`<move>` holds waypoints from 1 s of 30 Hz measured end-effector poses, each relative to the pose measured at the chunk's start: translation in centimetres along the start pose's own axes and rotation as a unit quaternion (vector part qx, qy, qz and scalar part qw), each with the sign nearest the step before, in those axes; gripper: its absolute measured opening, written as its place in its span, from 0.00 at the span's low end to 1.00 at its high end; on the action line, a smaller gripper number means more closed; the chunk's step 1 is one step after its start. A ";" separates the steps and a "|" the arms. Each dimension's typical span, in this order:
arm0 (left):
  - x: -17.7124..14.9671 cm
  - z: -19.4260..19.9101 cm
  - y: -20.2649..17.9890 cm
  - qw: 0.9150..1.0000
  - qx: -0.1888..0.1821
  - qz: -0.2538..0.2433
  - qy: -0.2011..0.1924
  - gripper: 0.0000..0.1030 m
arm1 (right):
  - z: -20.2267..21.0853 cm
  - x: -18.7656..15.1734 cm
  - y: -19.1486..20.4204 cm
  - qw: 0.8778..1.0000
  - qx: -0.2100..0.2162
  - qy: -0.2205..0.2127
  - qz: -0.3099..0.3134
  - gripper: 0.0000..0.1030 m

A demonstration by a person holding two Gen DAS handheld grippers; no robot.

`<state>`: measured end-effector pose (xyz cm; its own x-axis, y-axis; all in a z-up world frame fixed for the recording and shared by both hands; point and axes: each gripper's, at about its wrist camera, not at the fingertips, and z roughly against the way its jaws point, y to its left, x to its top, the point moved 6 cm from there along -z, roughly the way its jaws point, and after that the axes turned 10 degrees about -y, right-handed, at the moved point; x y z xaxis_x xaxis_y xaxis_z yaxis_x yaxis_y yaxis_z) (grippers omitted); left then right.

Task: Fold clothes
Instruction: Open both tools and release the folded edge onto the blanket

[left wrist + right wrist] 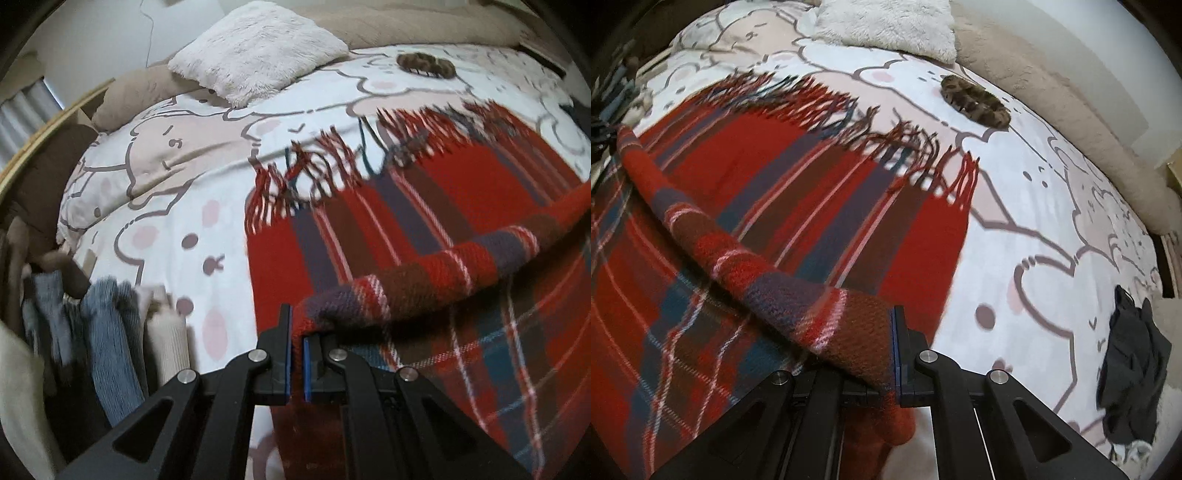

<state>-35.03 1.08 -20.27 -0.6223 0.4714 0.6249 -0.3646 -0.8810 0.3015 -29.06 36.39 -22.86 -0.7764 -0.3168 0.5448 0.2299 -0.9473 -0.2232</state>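
Currently we hold a red plaid scarf [424, 206] with both claws, and the fold looks about halfway made. Our left claw [297, 354] is clamped on 1 end of a doubled edge of the fabric, and our right claw [892, 343] is pinched tight on the other end, so the edge runs as a thick roll between the 2.

Below that roll the scarf lies spread across the bed [177, 206], its fringe [916, 155] reaching toward the fluffy pillow [258, 48]. A brown hair clip [975, 101] rests on the bedcover just beyond the fringe, apart from it.

We judge that the held edge is being carried over the flat layer, so 1 fold is under way but not yet laid down. Left to do: settle this edge, release, and probably fold again to a compact size. A dark garment [1130, 365] at the right side of the bed looks unfolded, while clothes at the left edge [107, 332] seem already stacked.
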 end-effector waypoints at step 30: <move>2.2 -5.3 6.7 0.990 0.038 0.121 0.068 0.55 | -7.7 5.5 -12.2 0.975 -0.095 0.017 -0.202 0.78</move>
<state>-42.54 -3.57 -20.66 -0.7746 0.2436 0.5836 -0.1442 -0.9666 0.2121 -40.64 46.54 -23.34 -0.8005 0.0853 0.5932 -0.2092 -0.9673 -0.1432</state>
